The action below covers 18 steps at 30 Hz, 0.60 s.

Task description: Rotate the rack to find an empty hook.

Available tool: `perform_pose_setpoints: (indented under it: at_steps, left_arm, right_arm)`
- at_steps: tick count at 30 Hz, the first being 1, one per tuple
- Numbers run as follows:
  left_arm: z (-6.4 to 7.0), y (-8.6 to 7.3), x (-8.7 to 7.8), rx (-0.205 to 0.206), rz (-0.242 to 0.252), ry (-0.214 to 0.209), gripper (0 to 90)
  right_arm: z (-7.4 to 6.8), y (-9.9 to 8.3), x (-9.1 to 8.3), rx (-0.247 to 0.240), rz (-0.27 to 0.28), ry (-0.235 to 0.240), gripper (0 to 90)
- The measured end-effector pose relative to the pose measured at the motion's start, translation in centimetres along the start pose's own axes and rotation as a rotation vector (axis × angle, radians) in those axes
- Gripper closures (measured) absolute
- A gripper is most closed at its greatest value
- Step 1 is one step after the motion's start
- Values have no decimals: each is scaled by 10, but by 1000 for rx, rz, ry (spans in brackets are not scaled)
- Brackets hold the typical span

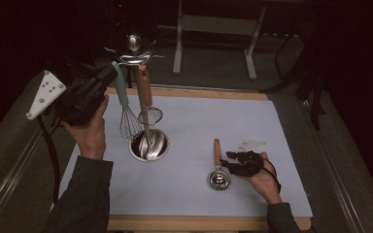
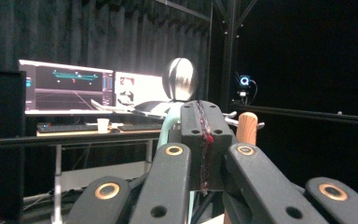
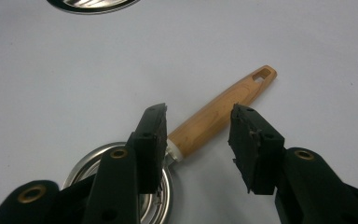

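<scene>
2 fingers [image 3: 151,140] straddle the ladle [image 3: 219,109]; bowl seemingly half hidden.

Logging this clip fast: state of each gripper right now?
Left gripper: shut, up beside the hanging whisk's teal handle; a grip on it cannot be confirmed.
Right gripper: open, jaws astride the scoop's wooden handle, not clamped.

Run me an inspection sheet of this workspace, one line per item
Surface: pale sheet on a wood-edged table.
Job's things: whisk and wood-handled utensils standing in a steel holder; wood-handled scoop lying flat.
Clutter: nothing seen.
Grippers: left gripper shut on the whisk's teal handle; right gripper open, jaws either side of the scoop's handle.
Cables: black cable trailing from the left gripper.
Surroundings: dark curtains, monitors, metal frame legs.
</scene>
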<state>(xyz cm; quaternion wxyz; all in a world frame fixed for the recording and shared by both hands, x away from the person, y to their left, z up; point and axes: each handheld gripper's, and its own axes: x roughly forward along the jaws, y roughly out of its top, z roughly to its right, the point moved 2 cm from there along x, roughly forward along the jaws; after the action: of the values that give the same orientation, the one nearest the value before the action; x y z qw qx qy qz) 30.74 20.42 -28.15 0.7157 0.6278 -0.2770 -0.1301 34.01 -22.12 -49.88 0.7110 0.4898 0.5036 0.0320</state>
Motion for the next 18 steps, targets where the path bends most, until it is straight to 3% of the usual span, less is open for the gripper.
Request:
perform_pose_setpoints:
  at_steps: [13, 14, 18]
  left_arm:
    - [-15, 0, 1, -24, -7, 52, 900]
    - [-20, -1, 1, -37, -6, 77, 900]
    - [-25, 0, 4, -52, -8, 97, 900]
  right_arm:
    - [1, 0, -1, 1, 1, 0, 558]
    - [1, 0, 0, 1, 0, -1, 558]
    - [3, -1, 0, 9, 0, -6, 563]
